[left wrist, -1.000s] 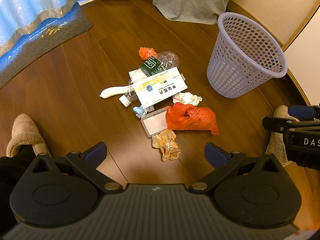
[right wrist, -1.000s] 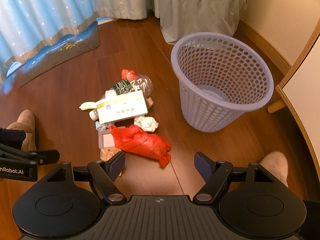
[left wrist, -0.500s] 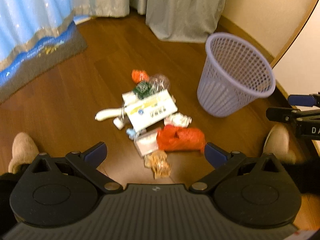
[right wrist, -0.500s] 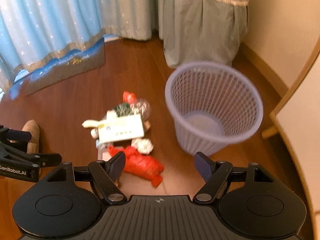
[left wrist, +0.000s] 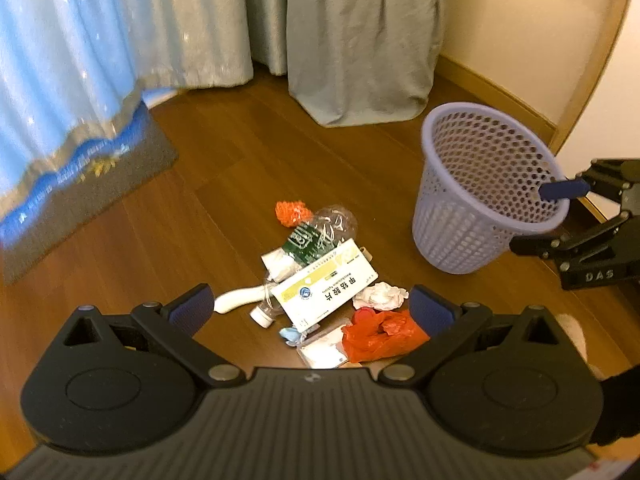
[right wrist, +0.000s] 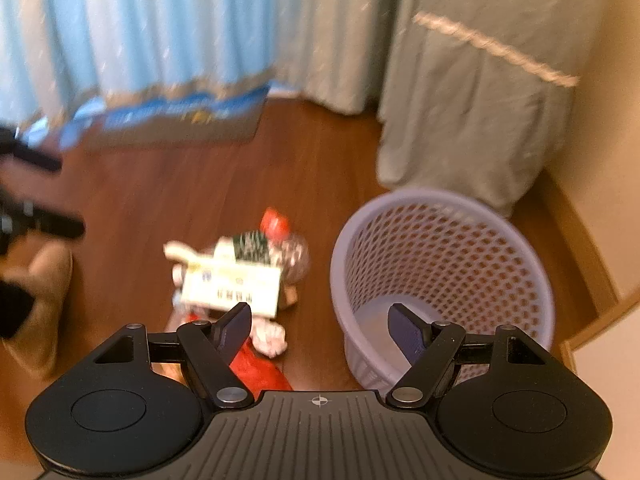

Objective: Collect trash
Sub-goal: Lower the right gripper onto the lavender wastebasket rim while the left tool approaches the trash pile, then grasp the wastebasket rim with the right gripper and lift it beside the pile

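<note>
Two handheld grippers, each matte black plastic with a ribbed centre plate bearing a small crosshair mark, round discs at both sides, and silver pivot screws on angled linkage arms. The left gripper (left wrist: pixel 309 309) and right gripper (right wrist: pixel 320 326) have dark blue finger pads (left wrist: pixel 188 309). White letters "DAS" mark the right gripper's side.

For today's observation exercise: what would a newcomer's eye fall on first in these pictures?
First, the heap of litter on the brown wooden floor: a crumpled red plastic bag, a white printed cardboard box and a crushed clear plastic bottle. Just right of it stands the empty lilac perforated plastic wastebasket. Both grippers hang open above, holding nothing.
</note>
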`<state>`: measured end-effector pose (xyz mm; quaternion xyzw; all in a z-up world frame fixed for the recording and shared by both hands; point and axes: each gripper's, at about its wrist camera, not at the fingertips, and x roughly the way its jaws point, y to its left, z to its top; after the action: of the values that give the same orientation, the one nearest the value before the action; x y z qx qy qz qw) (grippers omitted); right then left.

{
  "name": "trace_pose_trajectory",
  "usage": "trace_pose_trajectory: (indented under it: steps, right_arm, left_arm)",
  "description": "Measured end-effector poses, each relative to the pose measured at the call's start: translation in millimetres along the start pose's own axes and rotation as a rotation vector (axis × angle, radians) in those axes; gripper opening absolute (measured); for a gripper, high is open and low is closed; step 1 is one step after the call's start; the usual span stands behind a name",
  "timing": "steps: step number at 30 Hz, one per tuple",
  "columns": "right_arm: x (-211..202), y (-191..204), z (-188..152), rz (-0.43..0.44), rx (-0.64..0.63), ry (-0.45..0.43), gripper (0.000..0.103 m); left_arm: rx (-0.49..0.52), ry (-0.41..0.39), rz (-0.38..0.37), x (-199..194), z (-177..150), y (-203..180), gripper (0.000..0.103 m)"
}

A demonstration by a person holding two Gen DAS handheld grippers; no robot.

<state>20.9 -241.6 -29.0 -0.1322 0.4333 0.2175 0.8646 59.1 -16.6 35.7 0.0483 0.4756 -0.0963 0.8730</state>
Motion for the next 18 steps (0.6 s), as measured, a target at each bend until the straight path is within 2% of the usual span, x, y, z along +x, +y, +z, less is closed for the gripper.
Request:
trace_pose_trajectory:
  steps: [3, 4, 6, 13, 15, 17, 18]
  right_arm:
    - [26, -10, -3, 0.029, -0.009, -0.002, 0.071]
    - [36, -11, -4, 0.028, -0.026, 0.004, 0.067]
    - [54, -15, -8, 0.041, -0.049, 0.024, 0.049]
    - [88, -25, -18, 0.061, -0.056, 0.028, 0.034]
    - [94, -28, -18, 0.059, -0.052, 0.025, 0.023]
    - [96, -30, -17, 0.049, -0.050, 0.019, 0.015]
    - [96, -31, -16, 0.049, -0.051, 0.015, 0.015]
  left_arm:
    - [-0.031, 0.020, -0.019, 22, 1, 8, 0.102]
    - [-0.031, 0.020, -0.016, 27, 1, 10, 0.102]
    - [-0.030, 0.017, -0.004, 39, 0, 13, 0.101]
    - [-0.040, 0.066, -0.036, 64, -4, 17, 0.101]
    - [-0.028, 0.073, -0.049, 67, -5, 14, 0.101]
    - [-0.023, 0.080, -0.059, 69, -5, 13, 0.101]
    - [-0.021, 0.083, -0.062, 70, -5, 11, 0.101]
